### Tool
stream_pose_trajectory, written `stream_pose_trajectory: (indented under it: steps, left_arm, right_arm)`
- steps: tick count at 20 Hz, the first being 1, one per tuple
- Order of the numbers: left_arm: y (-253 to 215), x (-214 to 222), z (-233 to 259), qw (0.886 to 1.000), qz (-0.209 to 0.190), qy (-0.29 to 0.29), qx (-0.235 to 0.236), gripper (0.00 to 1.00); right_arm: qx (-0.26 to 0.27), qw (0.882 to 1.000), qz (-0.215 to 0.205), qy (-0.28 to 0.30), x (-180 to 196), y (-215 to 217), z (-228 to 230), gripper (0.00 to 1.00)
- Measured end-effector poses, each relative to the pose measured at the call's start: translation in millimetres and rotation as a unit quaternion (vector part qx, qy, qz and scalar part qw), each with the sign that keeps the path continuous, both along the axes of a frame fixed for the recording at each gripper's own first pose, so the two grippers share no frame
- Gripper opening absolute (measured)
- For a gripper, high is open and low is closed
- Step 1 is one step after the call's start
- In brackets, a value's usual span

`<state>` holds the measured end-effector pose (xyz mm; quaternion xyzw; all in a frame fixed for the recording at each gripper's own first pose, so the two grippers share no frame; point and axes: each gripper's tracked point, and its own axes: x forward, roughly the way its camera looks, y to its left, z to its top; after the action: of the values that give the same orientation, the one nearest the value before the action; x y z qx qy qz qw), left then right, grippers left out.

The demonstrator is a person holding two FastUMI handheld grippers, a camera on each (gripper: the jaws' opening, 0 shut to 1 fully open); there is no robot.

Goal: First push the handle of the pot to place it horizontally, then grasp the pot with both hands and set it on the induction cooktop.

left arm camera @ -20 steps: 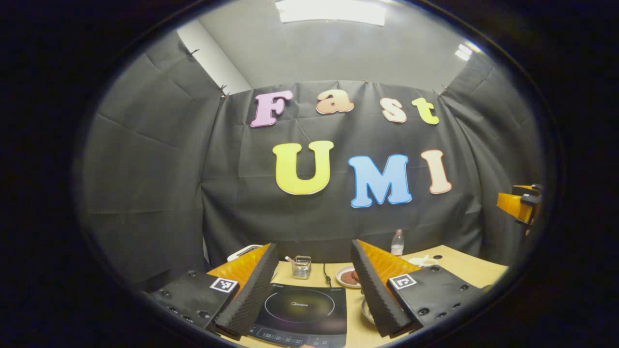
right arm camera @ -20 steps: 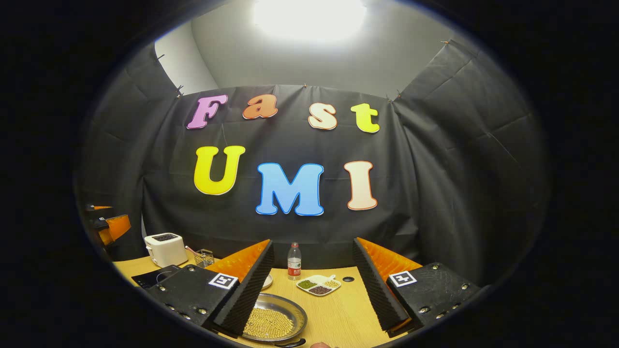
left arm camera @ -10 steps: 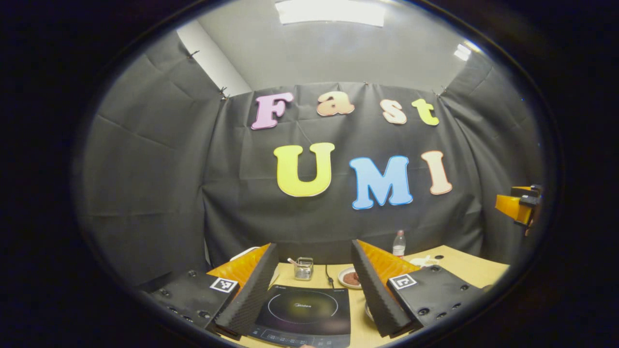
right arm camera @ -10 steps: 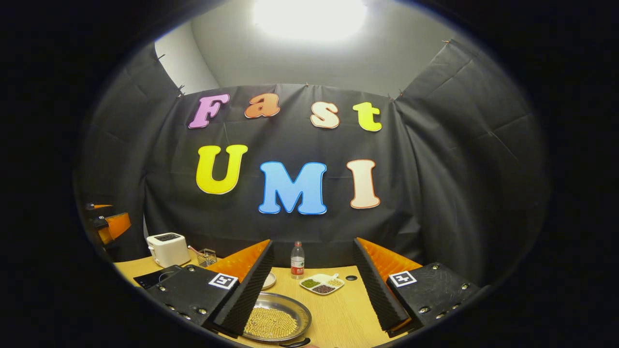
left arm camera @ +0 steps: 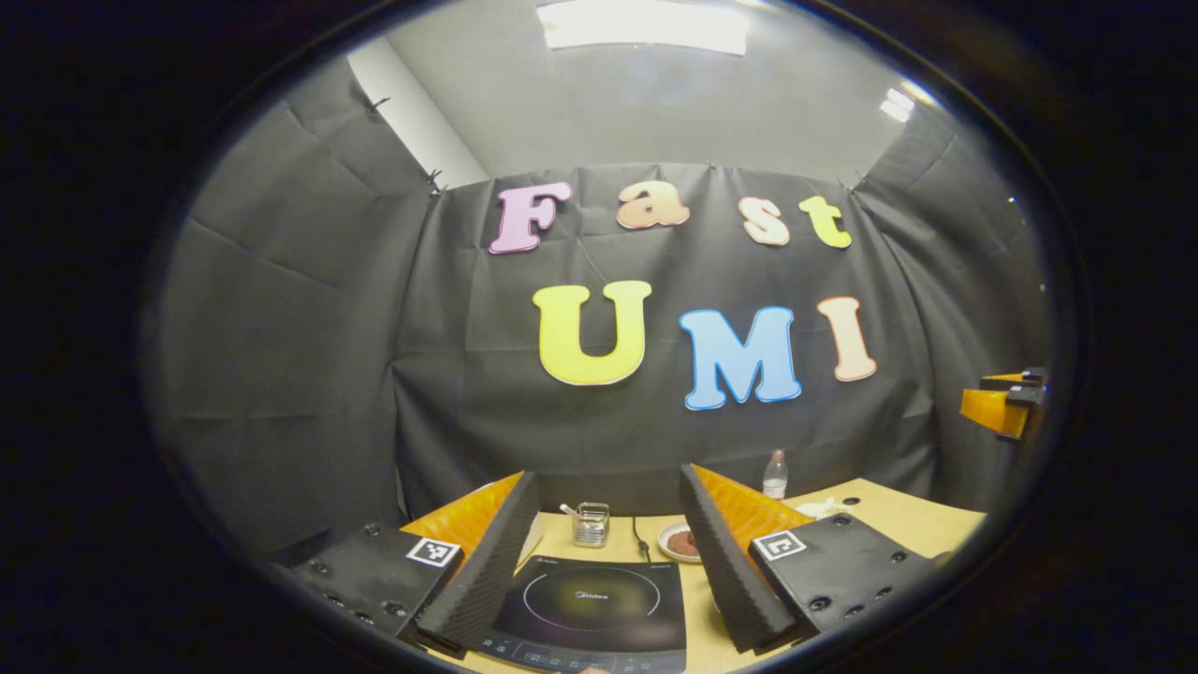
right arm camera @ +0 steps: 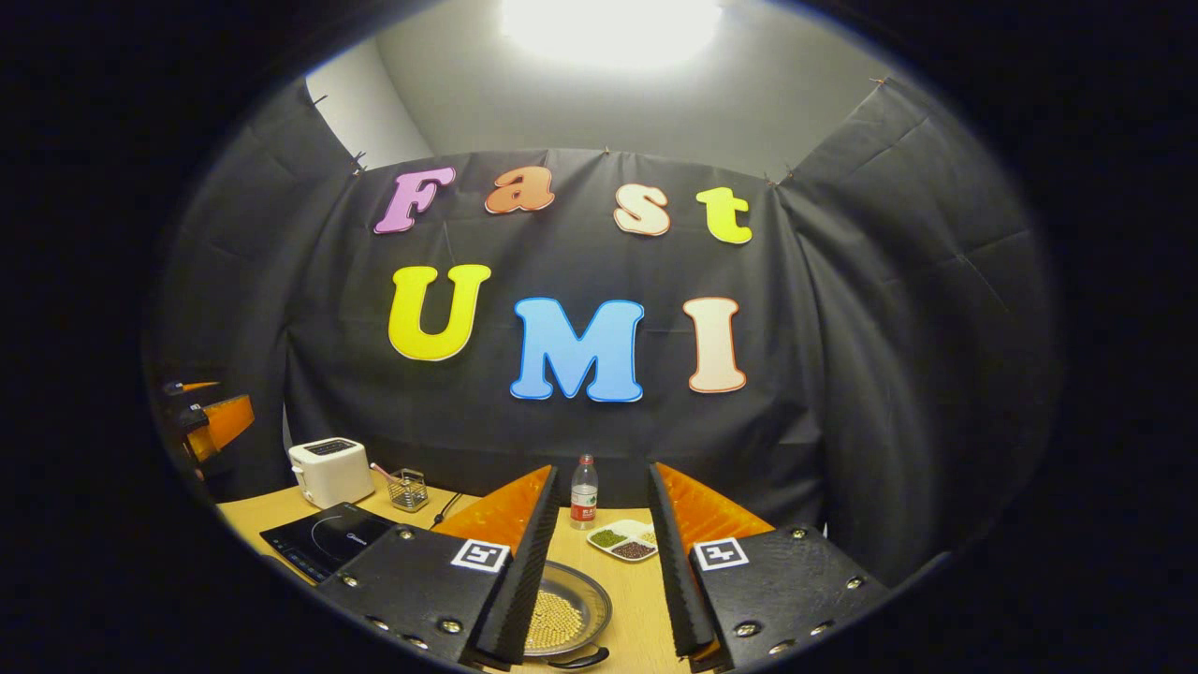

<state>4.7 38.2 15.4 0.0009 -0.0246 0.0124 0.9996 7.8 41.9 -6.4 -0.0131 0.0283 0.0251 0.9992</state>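
Observation:
The pot (right arm camera: 568, 615) is a shallow metal pan of yellow beans on the wooden table, low in the right gripper view. Its dark handle (right arm camera: 582, 660) points toward me. My right gripper (right arm camera: 602, 468) hovers above and short of it, open with a narrow gap and nothing held. The black induction cooktop (left arm camera: 591, 602) lies right below my left gripper (left arm camera: 608, 473), which is open wide and empty. In the right gripper view the cooktop (right arm camera: 326, 545) sits left of the pot, and the left gripper (right arm camera: 208, 426) shows at the far left edge.
A white toaster (right arm camera: 328, 471), a wire basket (right arm camera: 409, 489), a water bottle (right arm camera: 583, 491) and a divided dish of beans (right arm camera: 622, 541) line the back of the table. A small plate (left arm camera: 678, 541) stands right of the cooktop. The right gripper (left arm camera: 1003, 407) shows far right.
My right gripper's fingers have closed in to a narrower gap and its view has tilted down and swung left, showing more of the cooktop. The left gripper has barely drifted.

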Motion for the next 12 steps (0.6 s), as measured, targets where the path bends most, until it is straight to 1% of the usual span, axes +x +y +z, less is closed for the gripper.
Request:
stream_pose_trajectory:
  steps: [1,2,3,4,5,6,7,12]
  left_arm:
    - [2.2,0.5,-1.4,1.000,0.000,-0.002,0.001,0.98]
    - [5.3,1.1,-0.7,1.000,0.001,-0.003,0.002,0.98]
    - [7.3,2.0,0.2,1.000,0.000,-0.004,0.003,0.98]
    - [9.3,3.1,0.5,1.000,-0.001,-0.005,0.003,0.92]
    - [11.3,2.8,0.4,1.000,-0.001,-0.005,0.002,0.92]
    - [13.7,3.8,-0.4,1.000,-0.002,-0.005,0.002,0.98]
    - [16.5,4.3,-1.3,1.000,-0.004,-0.005,0.003,0.98]
    - [26.2,13.4,-4.2,1.000,-0.020,-0.004,-0.003,0.98]
  right_arm:
    - [0.000,1.000,0.002,-0.002,0.4,2.8,2.2,0.50]
    - [0.000,1.000,0.009,0.002,2.5,8.6,-1.0,0.46]
    - [0.003,1.000,0.010,0.002,6.5,7.2,-2.2,0.43]
    - [0.003,1.000,0.007,0.005,4.0,13.2,-2.4,0.36]
    - [0.000,1.000,-0.004,0.000,6.1,6.8,-1.7,0.19]
    - [0.005,1.000,0.005,0.004,6.5,11.8,-2.6,0.12]
    - [0.005,1.000,0.016,0.013,2.9,22.5,-9.3,0.07]
    - [-0.003,0.996,0.058,0.061,-4.3,50.7,-37.6,0.07]
